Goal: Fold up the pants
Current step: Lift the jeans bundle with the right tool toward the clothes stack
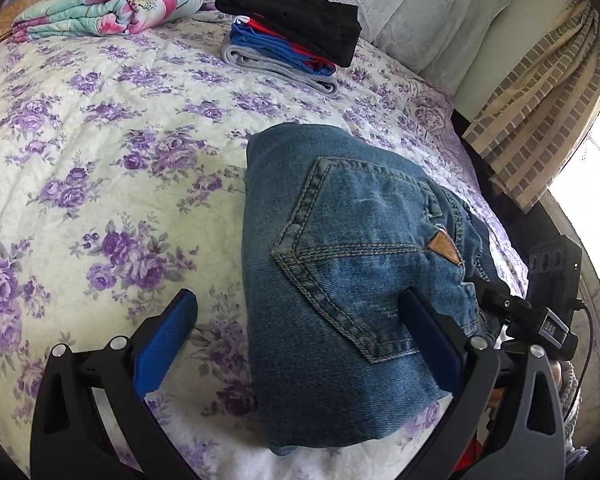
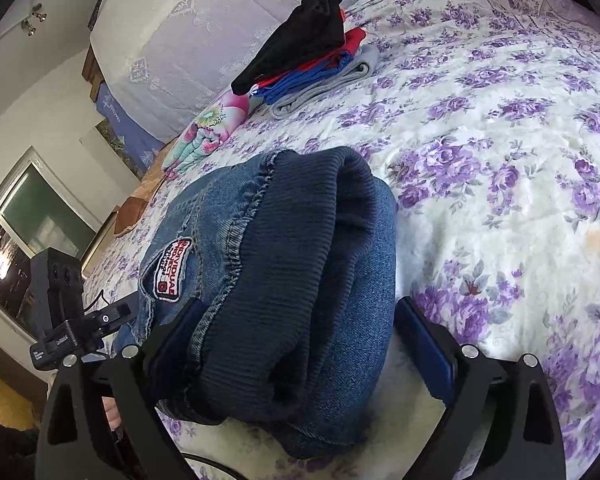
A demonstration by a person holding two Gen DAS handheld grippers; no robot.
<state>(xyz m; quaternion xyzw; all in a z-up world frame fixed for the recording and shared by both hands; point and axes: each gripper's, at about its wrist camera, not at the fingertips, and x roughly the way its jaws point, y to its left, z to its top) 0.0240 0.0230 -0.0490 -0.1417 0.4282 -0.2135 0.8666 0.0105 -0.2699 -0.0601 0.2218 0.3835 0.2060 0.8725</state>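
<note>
A pair of blue jeans [image 1: 352, 256] lies folded into a thick bundle on the flowered bedspread [image 1: 100, 128]. My left gripper [image 1: 296, 312] is open, its blue fingers [image 1: 168, 336] wide apart, the right one against the denim near the back pocket. In the right wrist view the jeans [image 2: 300, 288] show their ribbed waistband and a sewn patch. My right gripper [image 2: 300, 320] is open, with the bundle's end between its fingers [image 2: 424, 344]. The other gripper's body [image 2: 72, 328] shows at the left.
A stack of folded clothes, black on top [image 1: 292, 36], sits at the far side of the bed. A folded floral blanket [image 1: 108, 8] lies left of it. Pillows [image 1: 440, 20] line the headboard. A curtain [image 1: 540, 112] hangs at the right.
</note>
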